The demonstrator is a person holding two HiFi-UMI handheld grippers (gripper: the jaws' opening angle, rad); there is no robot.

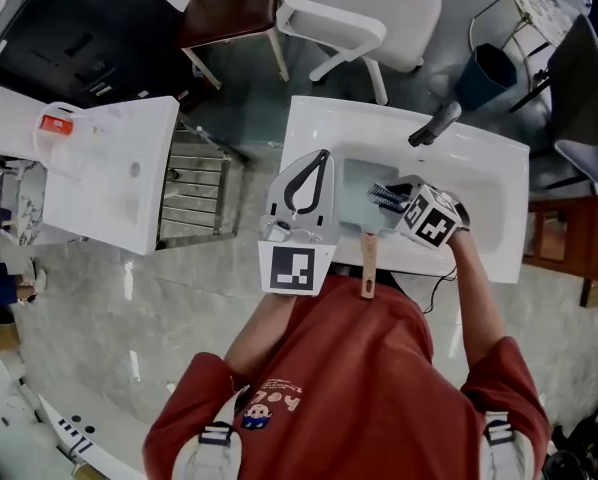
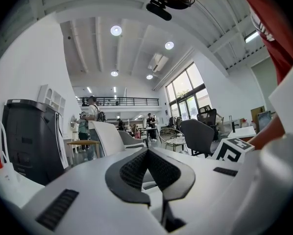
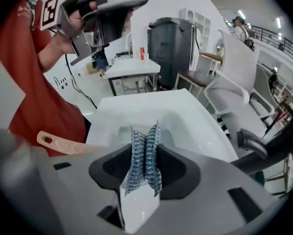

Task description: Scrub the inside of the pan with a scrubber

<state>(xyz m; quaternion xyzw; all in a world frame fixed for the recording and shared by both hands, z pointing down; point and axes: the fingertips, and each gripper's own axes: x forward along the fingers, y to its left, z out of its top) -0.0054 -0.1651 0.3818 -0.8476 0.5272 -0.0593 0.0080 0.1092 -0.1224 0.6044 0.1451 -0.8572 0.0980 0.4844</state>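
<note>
So the pan sits in the sink, toward its left side, and the pan's handle pokes out over the sink's near edge. The faucet is on the back edge, right of the pan. The right gripper is over the pan's right half with the scrubber between its jaws. The left gripper is above the sink's left edge (not touching the pan, far as I can tell). Behind the sink there's an armchair, with another chair to its left and a bin past the back right corner. A second basin stands well left, with a rack between the two.
</note>
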